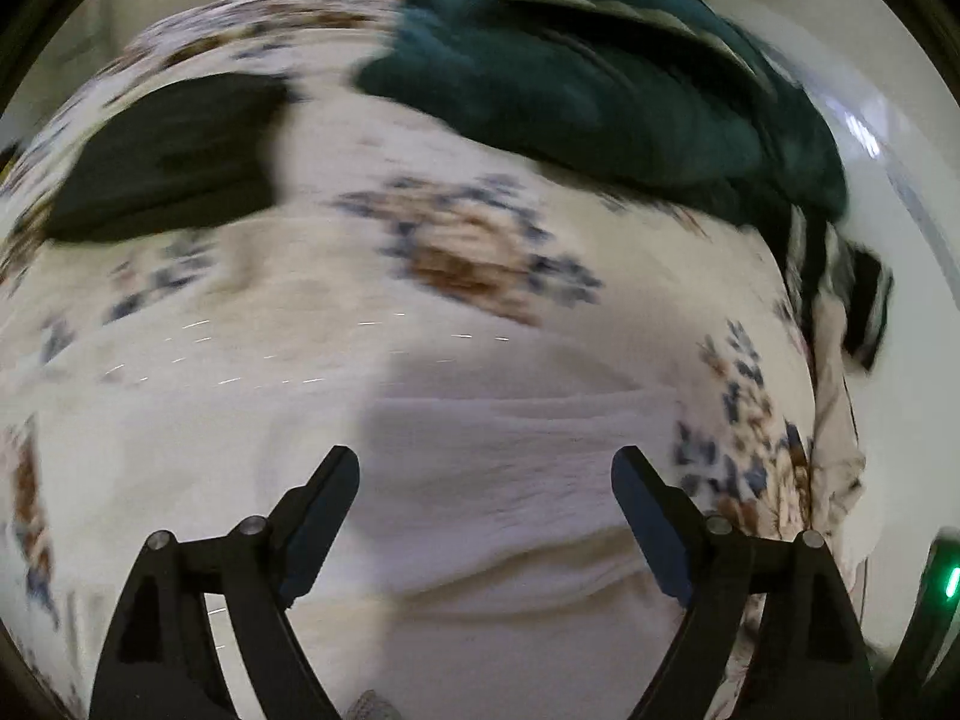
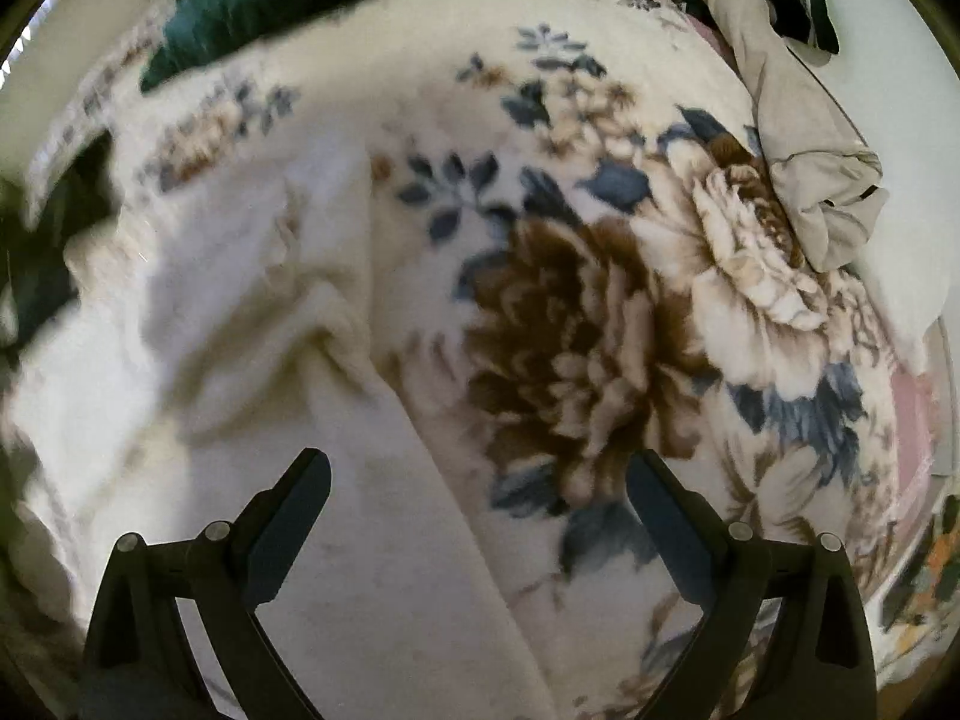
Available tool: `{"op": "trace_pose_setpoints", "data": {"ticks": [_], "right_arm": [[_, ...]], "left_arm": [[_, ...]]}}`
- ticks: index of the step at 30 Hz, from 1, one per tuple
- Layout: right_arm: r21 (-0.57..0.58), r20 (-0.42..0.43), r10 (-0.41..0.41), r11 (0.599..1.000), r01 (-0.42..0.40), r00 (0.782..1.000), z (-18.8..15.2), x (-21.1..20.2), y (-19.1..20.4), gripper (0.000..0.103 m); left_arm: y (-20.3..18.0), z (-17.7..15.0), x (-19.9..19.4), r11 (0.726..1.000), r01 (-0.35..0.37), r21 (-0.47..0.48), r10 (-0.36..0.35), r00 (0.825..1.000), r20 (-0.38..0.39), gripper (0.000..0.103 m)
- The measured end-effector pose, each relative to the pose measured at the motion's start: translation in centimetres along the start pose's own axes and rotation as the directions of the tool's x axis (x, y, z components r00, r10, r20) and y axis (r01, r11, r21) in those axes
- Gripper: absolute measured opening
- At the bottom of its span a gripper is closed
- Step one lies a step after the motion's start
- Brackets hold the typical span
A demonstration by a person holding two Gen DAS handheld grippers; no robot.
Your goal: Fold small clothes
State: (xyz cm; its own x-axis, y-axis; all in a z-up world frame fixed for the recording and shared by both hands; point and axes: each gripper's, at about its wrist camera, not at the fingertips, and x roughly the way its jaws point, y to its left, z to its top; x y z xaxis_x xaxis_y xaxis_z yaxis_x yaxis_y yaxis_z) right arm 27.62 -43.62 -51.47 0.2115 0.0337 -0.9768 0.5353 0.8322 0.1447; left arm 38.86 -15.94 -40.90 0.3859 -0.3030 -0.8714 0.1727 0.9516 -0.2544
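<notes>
A white garment (image 1: 492,468) lies spread on a floral blanket (image 1: 462,252), right under my left gripper (image 1: 485,462), which is open and empty above it. In the right wrist view the same white garment (image 2: 240,312) lies rumpled at the left on the floral blanket (image 2: 576,330). My right gripper (image 2: 479,468) is open and empty, over the garment's right edge. A black folded piece (image 1: 162,156) lies at the far left of the left wrist view.
A dark teal blanket (image 1: 600,72) is heaped at the back, also showing in the right wrist view (image 2: 228,6). A beige crumpled garment (image 2: 804,138) lies at the blanket's right edge. A dark striped cloth (image 1: 858,300) hangs at the right.
</notes>
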Motion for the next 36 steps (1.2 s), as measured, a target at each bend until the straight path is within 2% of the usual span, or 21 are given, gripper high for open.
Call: {"op": "trace_pose_setpoints", "data": {"ticks": [2,4,6,8,10,12,14,16,19,23,25,26,27,29,30,32,36], "right_arm": [[0.033,0.025,0.077,0.996,-0.078,0.997,1.3,-1.0,0.5,0.100],[0.034,0.045,0.143,0.989,-0.145,0.989,3.2,-0.9,2.0,0.100],[0.017,0.048,0.192,0.981,-0.193,0.980,5.1,0.2,4.1,0.095],[-0.007,0.016,0.211,0.977,-0.211,0.977,6.7,2.3,6.5,0.093],[-0.033,-0.041,0.216,0.975,-0.218,0.975,8.0,5.2,8.9,0.067],[-0.060,-0.107,0.171,0.982,-0.178,0.979,8.4,7.7,10.2,0.013],[-0.076,-0.081,0.130,0.988,-0.136,0.988,8.2,7.7,10.7,0.010],[-0.065,-0.025,0.115,0.991,-0.117,0.993,7.7,6.2,10.4,0.007],[-0.046,0.015,0.072,0.996,-0.071,0.997,7.3,4.8,8.9,0.006],[-0.066,-0.074,-0.017,0.998,0.012,0.997,6.7,7.4,8.7,0.008],[-0.070,-0.116,-0.033,0.997,0.025,0.993,7.0,8.1,8.6,0.020],[-0.067,-0.122,-0.044,0.997,0.036,0.992,7.2,8.0,8.7,0.039],[-0.061,-0.116,-0.038,0.998,0.031,0.993,7.3,7.5,8.7,0.054],[-0.064,-0.101,-0.016,0.998,0.010,0.995,7.4,6.1,8.7,0.066],[-0.083,-0.099,-0.016,0.997,0.007,0.995,7.3,5.2,8.8,0.072],[-0.111,-0.108,-0.017,0.994,0.005,0.994,7.1,3.8,8.8,0.085],[-0.157,-0.159,0.022,0.987,-0.047,0.987,6.0,1.6,7.7,0.087]], "left_arm": [[4.6,-0.3,-1.9,0.991,-0.122,-0.047,0.123,0.992,0.022,0.086],[8.8,-0.7,-2.7,0.971,-0.224,-0.086,0.227,0.973,0.026,0.086],[12.9,-1.0,-2.5,0.940,-0.318,-0.121,0.320,0.947,-0.001,0.086],[17.0,-1.4,-1.5,0.910,-0.378,-0.171,0.374,0.926,-0.053,0.086],[20.3,-1.6,-0.4,0.882,-0.423,-0.209,0.414,0.906,-0.087,0.086],[22.2,-1.3,0.5,0.865,-0.446,-0.230,0.434,0.895,-0.102,0.086],[23.6,-1.0,1.2,0.857,-0.453,-0.245,0.439,0.892,-0.113,0.086],[24.4,-0.5,1.9,0.863,-0.438,-0.252,0.423,0.899,-0.111,0.086],[25.2,0.2,3.6,0.869,-0.436,-0.231,0.417,0.900,-0.130,0.086],[25.8,1.1,4.7,0.883,-0.426,-0.198,0.403,0.903,-0.145,0.086],[25.7,1.4,4.1,0.892,-0.415,-0.177,0.394,0.908,-0.141,0.086],[25.4,1.6,3.5,0.896,-0.411,-0.167,0.393,0.910,-0.130,0.086],[25.0,1.6,2.7,0.900,-0.406,-0.157,0.392,0.913,-0.114,0.086],[23.4,1.3,0.5,0.917,-0.373,-0.140,0.365,0.928,-0.077,0.088],[22.6,1.1,-0.4,0.923,-0.361,-0.132,0.356,0.933,-0.062,0.094],[20.0,0.0,-2.5,0.940,-0.323,-0.114,0.322,0.946,-0.030,0.097],[13.4,-3.6,-4.8,0.965,-0.257,-0.044,0.256,0.966,-0.021,0.097]]}}
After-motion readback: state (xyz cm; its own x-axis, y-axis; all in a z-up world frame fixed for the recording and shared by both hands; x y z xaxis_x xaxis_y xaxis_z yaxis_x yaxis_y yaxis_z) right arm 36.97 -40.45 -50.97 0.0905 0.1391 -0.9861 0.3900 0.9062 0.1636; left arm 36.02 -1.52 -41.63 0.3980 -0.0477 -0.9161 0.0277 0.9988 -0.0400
